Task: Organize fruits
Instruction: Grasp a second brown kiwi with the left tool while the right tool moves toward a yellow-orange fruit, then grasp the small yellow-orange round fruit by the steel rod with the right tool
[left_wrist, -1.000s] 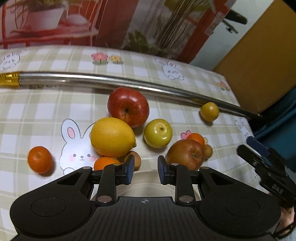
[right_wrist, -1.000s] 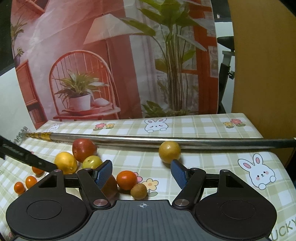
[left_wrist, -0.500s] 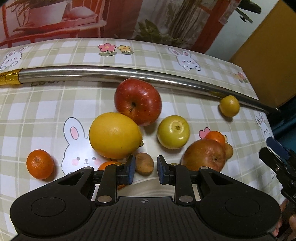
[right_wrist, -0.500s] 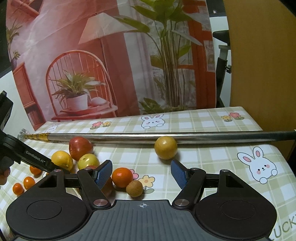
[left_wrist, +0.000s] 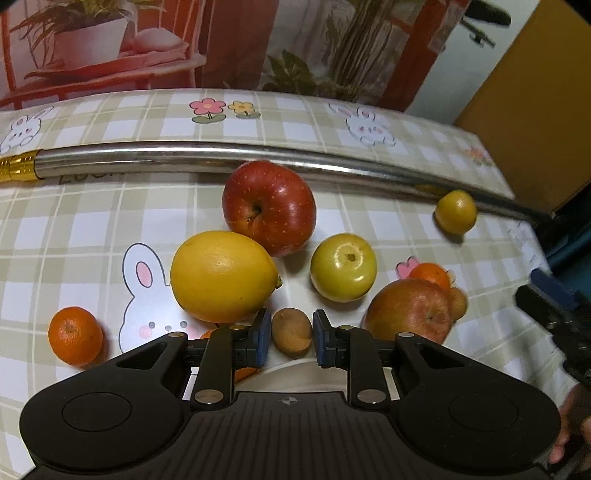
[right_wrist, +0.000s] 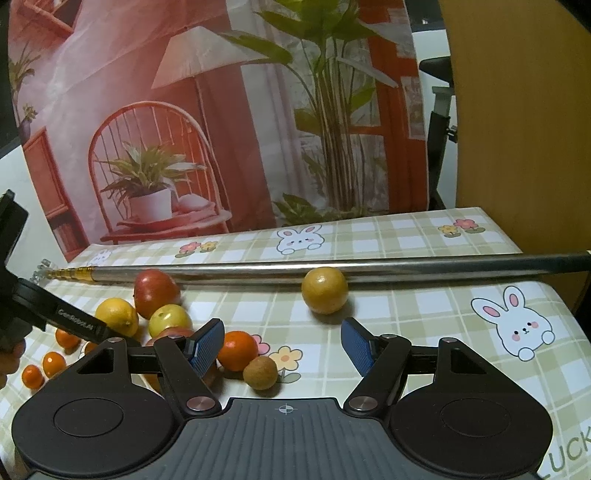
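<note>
Checked tablecloth (left_wrist: 92, 221) with cartoon rabbits and flowers covers the whole table, backed by a printed hanging of a red chair and potted plants.

Closest to the left gripper (left_wrist: 291, 338), a small brown fruit (left_wrist: 291, 331) sits right between its blue pads, which have closed in to either side of it and seem to pinch it; a sliver of gap shows on the right side, so the contact there is hard to judge. Beneath the fingers lies the pale rim of a white plate (left_wrist: 295, 373). Just beyond the left pad is a big lemon (left_wrist: 223, 276), and tucked under that finger an orange fruit is mostly hidden. Off to the gripper's right sits a brownish apple (left_wrist: 408, 310), with a mandarin (left_wrist: 430, 275) behind it. Ahead and slightly right is a yellow-green apple (left_wrist: 343, 267); straight ahead, past the lemon, a red apple (left_wrist: 269, 206). Far left, alone, is a small tangerine (left_wrist: 75, 336). Farthest, a long metal pole (left_wrist: 184, 158) crosses the table, with a yellow round fruit (left_wrist: 456, 212) touching it at the far right.

The right gripper (right_wrist: 282, 341) hangs with its jaws spread and nothing between them. Just ahead of its left finger lie the mandarin and a round tan fruit (right_wrist: 259, 372), touching each other.
</note>
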